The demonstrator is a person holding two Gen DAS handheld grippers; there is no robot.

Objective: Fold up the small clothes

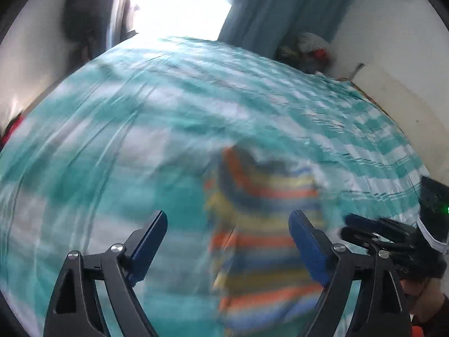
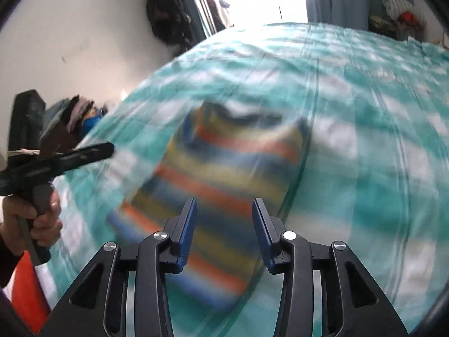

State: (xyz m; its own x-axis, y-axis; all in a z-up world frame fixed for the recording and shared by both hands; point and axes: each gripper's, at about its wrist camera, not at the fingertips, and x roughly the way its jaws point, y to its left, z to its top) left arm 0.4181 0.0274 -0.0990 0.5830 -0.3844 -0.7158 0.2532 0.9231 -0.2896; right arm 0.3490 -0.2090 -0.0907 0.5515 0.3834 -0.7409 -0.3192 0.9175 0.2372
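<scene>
Lying flat on the checked bed sheet (image 2: 364,112), your striped shirt (image 2: 221,174) looks folded narrow, sides tucked in. Your right tongs (image 2: 224,210) hover above its near end, jaws partly apart and empty. Your left tongs (image 1: 227,224) stand wide, empty too, probably ready for the next fold.

Striped garment (image 2: 221,185): bands of orange, blue, yellow, dark navy, blurred. Bedsheet (image 2: 364,129): teal and white checks with thin lines. Left tool (image 1: 227,241) and right tool (image 2: 224,224): black frames, blue pads. Curtain (image 1: 280,8): teal-blue.
</scene>
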